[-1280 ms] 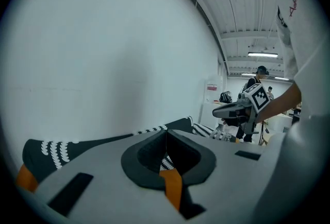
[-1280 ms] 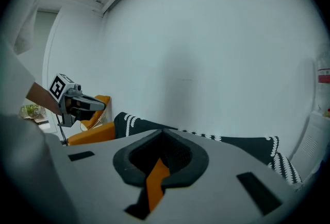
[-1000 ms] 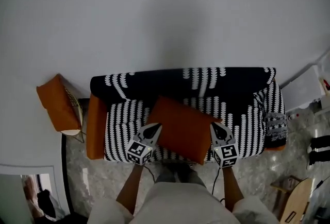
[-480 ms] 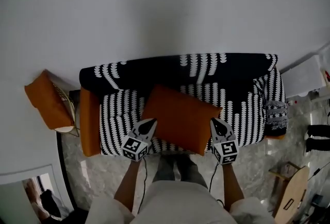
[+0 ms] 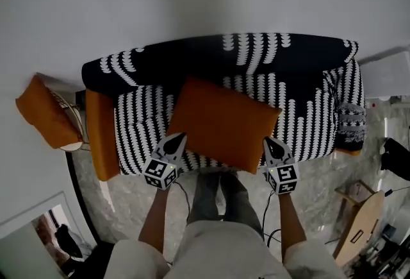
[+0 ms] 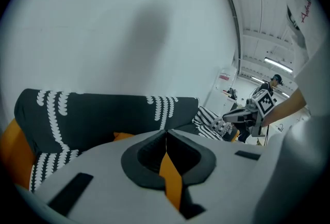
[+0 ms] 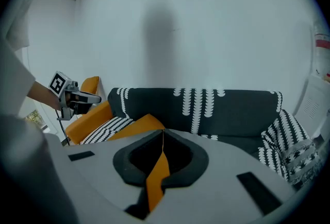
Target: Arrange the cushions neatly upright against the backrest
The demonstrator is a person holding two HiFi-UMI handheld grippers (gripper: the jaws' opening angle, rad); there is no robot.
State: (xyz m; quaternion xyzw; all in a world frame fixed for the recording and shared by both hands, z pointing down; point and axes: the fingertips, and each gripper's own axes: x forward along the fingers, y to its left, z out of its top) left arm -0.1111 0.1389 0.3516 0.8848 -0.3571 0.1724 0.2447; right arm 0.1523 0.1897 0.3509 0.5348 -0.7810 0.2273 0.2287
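**Cushion pinched at both near corners, over sofa seat**

Orange cushion (image 5: 224,124) lies broad side up over the middle of the sofa seat (image 5: 138,133), its far edge close to the backrest (image 5: 192,56). We cannot tell whether it rests on the seat or hangs just clear. Left hand-held gripper (image 5: 179,138) is clamped on the near left corner and right hand-held gripper (image 5: 267,142) on the near right corner. Each gripper view shows a strip of orange cloth nipped between closed jaws.

Handling, our judgement: light, soft, stuffed. We expect it to sag between the two pinch points, and thin cover cloth may slip free. Corner seams look the sensible hold; a deeper bite along the edge would be firmer.

Room: the backrest is bare along its middle, so we have space to stand the cushion up there. Patterned cushion (image 5: 351,124) fills the right end, and the orange armrest (image 5: 101,136) bounds the left. Second orange cushion (image 5: 41,114) sits off the sofa on a small stand (image 5: 75,122), beyond that armrest.
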